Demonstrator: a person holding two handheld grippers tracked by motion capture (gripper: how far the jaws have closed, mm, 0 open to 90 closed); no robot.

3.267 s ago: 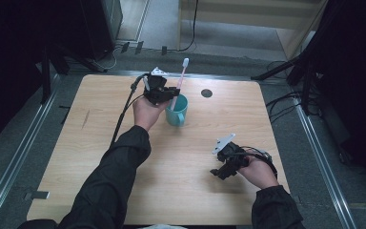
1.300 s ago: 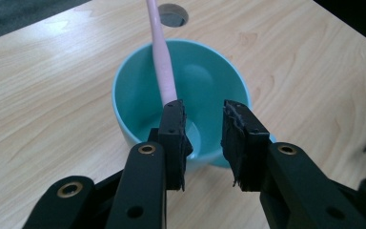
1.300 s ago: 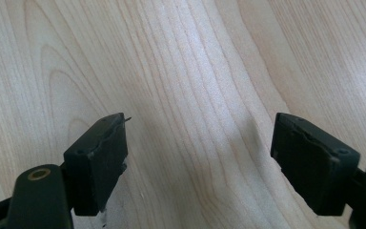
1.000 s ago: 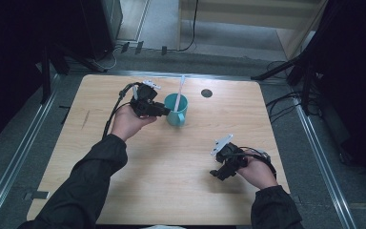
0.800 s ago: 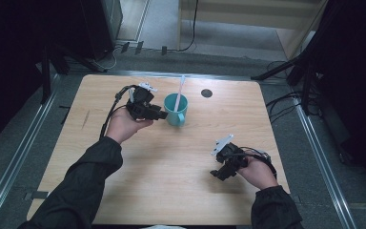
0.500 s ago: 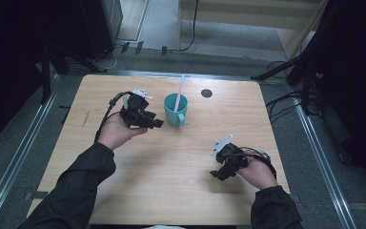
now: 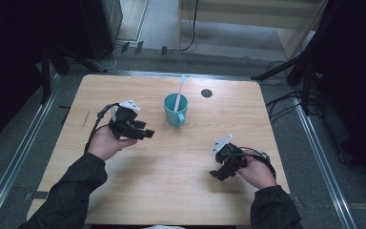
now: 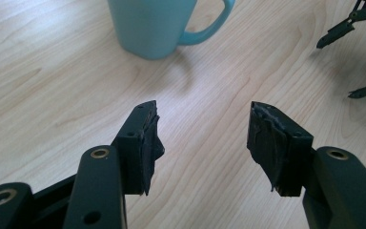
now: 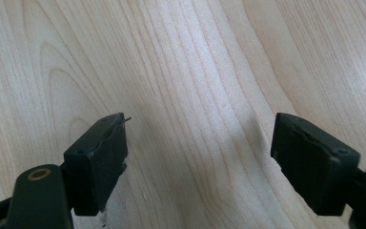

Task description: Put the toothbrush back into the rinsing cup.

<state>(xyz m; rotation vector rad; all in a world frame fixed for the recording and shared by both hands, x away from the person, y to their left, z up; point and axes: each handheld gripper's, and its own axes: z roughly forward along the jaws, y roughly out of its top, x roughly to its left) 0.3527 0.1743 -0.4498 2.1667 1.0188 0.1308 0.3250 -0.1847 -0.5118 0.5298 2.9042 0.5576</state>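
- Toothbrush (image 7: pixel 179 93) stands in the teal mug (image 7: pixel 176 109) mid-table, so that placing looks done
- My left gripper (image 7: pixel 145 134) has just been opening, nothing between its jaws, beside the mug
- My right gripper (image 7: pixel 215 172) rests apart, jaws wide, empty

Bright wooden tabletop, dark surroundings, soft shadows

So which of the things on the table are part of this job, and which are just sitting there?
Part of the job:
- teal mug, upright mid-table
- toothbrush standing in the mug
- left gripper, jaws just opened, nothing between them
- right gripper, open, nothing between its jaws

Just there:
- dark round spot in the table
- cables on the floor
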